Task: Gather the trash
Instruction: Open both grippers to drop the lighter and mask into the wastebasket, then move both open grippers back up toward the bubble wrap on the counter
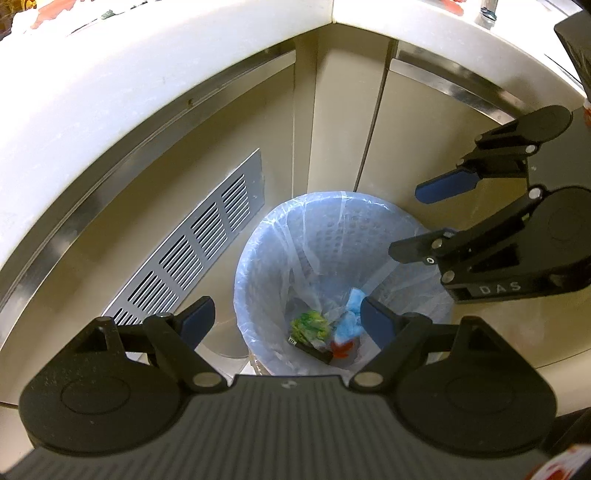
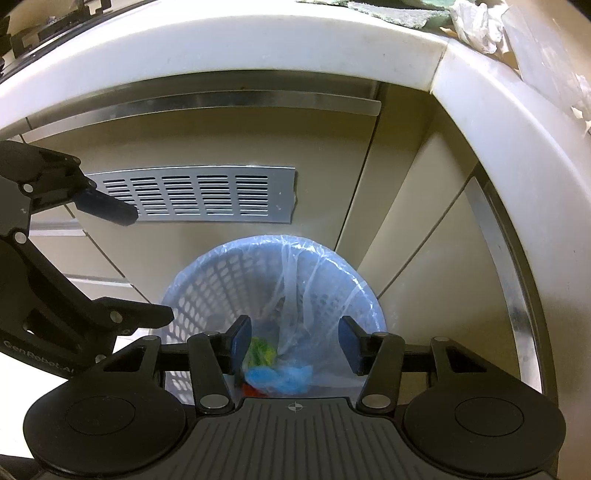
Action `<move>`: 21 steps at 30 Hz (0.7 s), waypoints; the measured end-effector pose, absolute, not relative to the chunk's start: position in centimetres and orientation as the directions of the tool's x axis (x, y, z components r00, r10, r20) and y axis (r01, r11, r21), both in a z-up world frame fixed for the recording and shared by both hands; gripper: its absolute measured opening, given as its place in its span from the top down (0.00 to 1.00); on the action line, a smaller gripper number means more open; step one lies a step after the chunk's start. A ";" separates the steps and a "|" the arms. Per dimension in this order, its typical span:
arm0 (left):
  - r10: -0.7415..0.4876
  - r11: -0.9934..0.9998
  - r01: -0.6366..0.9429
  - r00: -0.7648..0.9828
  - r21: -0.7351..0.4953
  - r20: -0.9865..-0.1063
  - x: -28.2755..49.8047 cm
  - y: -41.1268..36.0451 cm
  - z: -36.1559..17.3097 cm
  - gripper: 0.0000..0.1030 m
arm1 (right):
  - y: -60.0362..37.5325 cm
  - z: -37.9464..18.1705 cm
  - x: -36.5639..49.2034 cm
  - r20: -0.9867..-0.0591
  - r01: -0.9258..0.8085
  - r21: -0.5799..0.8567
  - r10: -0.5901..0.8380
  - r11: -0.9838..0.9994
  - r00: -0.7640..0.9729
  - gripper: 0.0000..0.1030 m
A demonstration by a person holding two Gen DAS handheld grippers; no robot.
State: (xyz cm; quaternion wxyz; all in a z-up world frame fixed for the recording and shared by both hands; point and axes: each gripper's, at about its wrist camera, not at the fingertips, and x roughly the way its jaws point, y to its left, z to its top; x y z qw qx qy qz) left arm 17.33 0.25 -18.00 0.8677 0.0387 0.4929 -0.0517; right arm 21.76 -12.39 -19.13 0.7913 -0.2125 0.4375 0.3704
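Note:
A pale perforated waste basket (image 1: 332, 225) with a clear plastic liner stands on the floor in the cabinet corner; in the right wrist view the basket (image 2: 221, 280) sits low in the middle. At its bottom lie a green wrapper (image 1: 310, 326), crumpled blue trash (image 1: 351, 317), a red scrap (image 1: 341, 349) and a black box-like piece (image 1: 314, 350). My left gripper (image 1: 288, 314) hangs open over the basket's near left rim, with nothing between its pads. My right gripper (image 2: 294, 339) is open above the basket, and only the green wrapper (image 2: 260, 350) and blue trash (image 2: 280, 376) far below show between its fingers.
A white countertop edge (image 1: 110, 92) curves around the corner above beige cabinet doors with metal handle strips. A metal vent grille (image 2: 192, 194) is set in the left door. Crumpled white paper (image 2: 476, 22) lies on the counter at the upper right. Each gripper shows in the other's view.

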 end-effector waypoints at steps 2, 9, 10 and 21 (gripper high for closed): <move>-0.051 0.992 0.127 0.511 0.017 -0.858 17.3 0.2 -17.9 0.18 | -12.4 -19.0 21.6 -0.850 -0.773 -0.013 0.401 0.635 0.343 0.49; -0.043 0.992 0.122 0.543 0.027 -0.839 16.7 0.1 -16.9 0.18 | -12.4 -18.1 21.3 -0.837 -0.772 -0.016 0.414 0.635 0.358 0.49; -0.040 0.992 0.122 0.551 0.033 -0.834 16.6 0.0 -16.5 0.18 | -12.5 -17.7 21.1 -0.832 -0.772 -0.019 0.418 0.636 0.365 0.49; -0.038 0.995 0.094 0.685 0.036 -0.727 14.5 0.0 -10.6 0.18 | -14.2 -9.7 19.6 -0.710 -0.755 -0.050 0.509 0.654 0.487 0.49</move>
